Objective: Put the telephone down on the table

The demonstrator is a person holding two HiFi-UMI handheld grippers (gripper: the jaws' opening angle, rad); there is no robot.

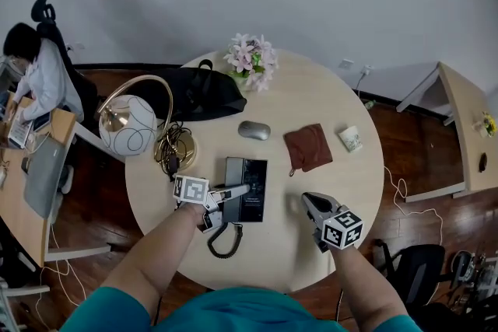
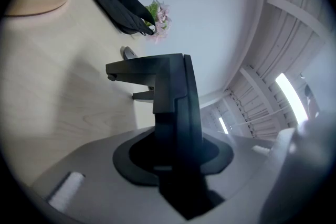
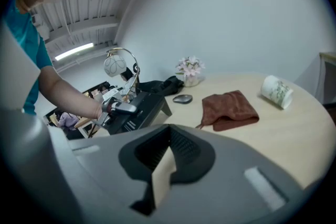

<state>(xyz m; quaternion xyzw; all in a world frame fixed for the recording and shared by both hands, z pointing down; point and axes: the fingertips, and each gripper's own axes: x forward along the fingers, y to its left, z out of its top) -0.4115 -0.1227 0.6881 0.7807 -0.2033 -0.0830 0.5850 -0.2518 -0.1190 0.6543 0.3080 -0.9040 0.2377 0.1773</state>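
Going by the head view, left gripper (image 1: 240, 190) clamps the phone (image 1: 254, 197) near the table's (image 1: 342, 175) front edge, and right gripper (image 1: 310, 202) hangs beside it. Left gripper view: jaws pinched on dark plastic. Right gripper view: jaws together, empty, and the phone looks tilted up. Next I'd lower it flat, then release.
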